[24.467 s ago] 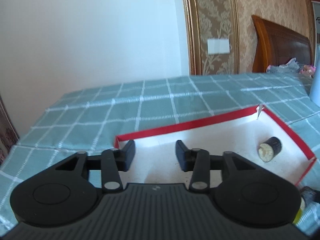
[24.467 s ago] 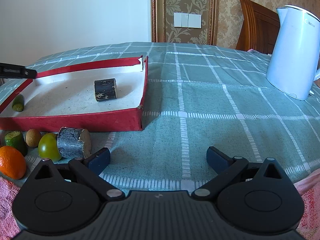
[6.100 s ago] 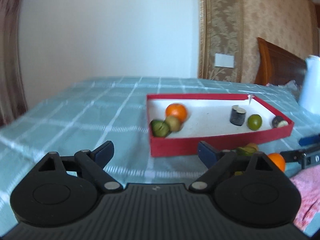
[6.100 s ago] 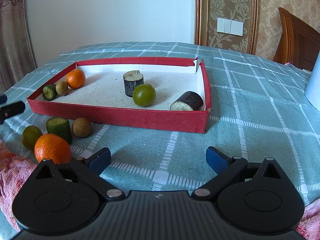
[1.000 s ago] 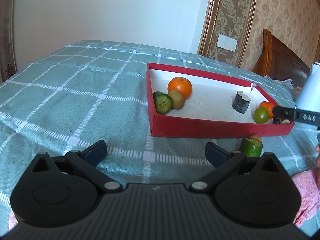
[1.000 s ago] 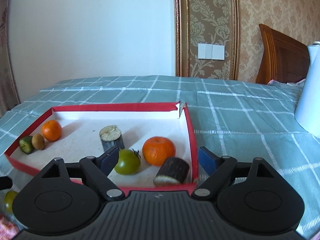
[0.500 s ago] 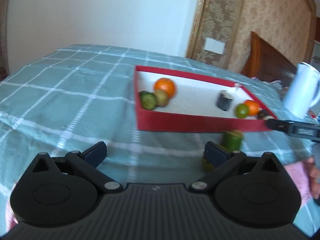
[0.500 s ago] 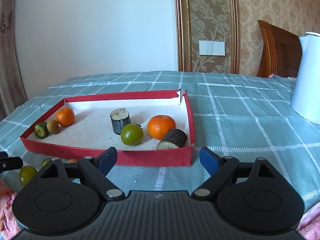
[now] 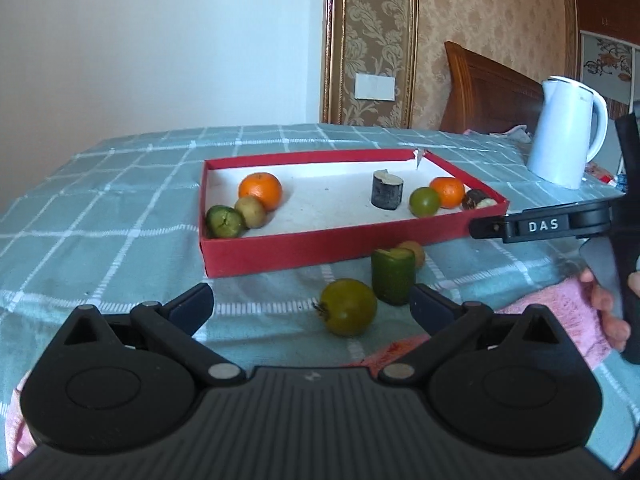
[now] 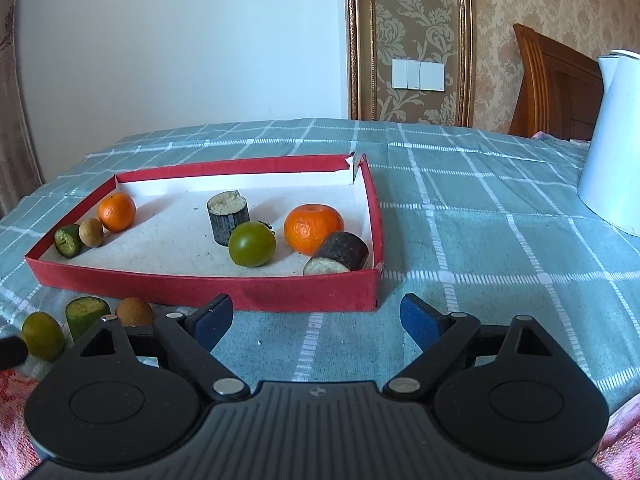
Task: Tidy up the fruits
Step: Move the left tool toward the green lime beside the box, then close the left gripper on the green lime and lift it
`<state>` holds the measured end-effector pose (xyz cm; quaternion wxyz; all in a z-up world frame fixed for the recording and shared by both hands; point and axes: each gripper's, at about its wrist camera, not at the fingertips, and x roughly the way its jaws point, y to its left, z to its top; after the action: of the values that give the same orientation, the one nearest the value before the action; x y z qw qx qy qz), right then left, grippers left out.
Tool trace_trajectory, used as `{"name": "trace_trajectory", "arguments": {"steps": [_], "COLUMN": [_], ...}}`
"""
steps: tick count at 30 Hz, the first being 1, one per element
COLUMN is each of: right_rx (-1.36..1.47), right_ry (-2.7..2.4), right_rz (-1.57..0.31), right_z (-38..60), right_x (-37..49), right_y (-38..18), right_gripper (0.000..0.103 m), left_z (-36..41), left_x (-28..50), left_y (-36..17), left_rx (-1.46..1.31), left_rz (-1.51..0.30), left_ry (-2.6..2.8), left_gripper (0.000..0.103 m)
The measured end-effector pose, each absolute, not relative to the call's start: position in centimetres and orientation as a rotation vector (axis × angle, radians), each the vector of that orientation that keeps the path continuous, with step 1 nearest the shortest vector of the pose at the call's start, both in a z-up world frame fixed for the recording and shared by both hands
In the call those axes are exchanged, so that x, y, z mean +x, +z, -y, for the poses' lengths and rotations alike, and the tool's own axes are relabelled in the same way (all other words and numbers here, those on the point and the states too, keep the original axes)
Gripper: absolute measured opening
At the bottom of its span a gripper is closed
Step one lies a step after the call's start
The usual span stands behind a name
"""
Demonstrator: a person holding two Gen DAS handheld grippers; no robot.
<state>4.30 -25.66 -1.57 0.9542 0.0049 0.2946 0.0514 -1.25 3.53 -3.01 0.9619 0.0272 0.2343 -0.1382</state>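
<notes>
Green tomato [image 9: 347, 306] on the tabletop [image 9: 120, 208], outside the red tray [image 9: 320, 246], just ahead of the left tongs [image 9: 310, 306] and right of their centre; nearer than the right tongs [image 10: 316, 320]; both pairs released, empty.

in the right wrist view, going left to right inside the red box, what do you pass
green cut piece → small brown fruit → orange → upright dark cylinder → green round fruit → second orange → dark cylinder lying on its side
</notes>
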Motion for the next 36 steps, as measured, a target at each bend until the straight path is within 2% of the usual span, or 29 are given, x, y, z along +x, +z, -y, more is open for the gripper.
{"name": "trace_trajectory", "arguments": {"steps": [4,11,14,18,36], "right_rx": [0.009,0.003,0.002,0.000,-0.003], "right_ry": [0.106,0.106,0.108,0.109,0.110], "right_rz": [-0.605,-0.611,-0.620,-0.627,-0.664], "right_z": [25.6,25.5,25.5,25.5,25.4], "right_x": [4.4,4.4,4.5,4.6,5.0], "right_y": [-1.7,-1.7,-1.8,-1.9,-2.2], "right_gripper": [0.091,0.091,0.091,0.091,0.091], "left_z": [-2.9,-1.6,-1.6,-1.6,-2.8], "left_x": [-0.9,-0.5,-0.3,-0.1,-0.2], "left_y": [-3.2,-3.9,-4.0,-4.1,-2.2], "left_rx": [0.096,0.146,0.135,0.107,0.059], "left_rz": [-0.484,-0.511,-0.532,-0.550,-0.490], "left_ry": [-0.275,-0.312,-0.325,-0.357,-0.333], "left_gripper": [0.102,0.082,0.068,0.036,0.032]}}
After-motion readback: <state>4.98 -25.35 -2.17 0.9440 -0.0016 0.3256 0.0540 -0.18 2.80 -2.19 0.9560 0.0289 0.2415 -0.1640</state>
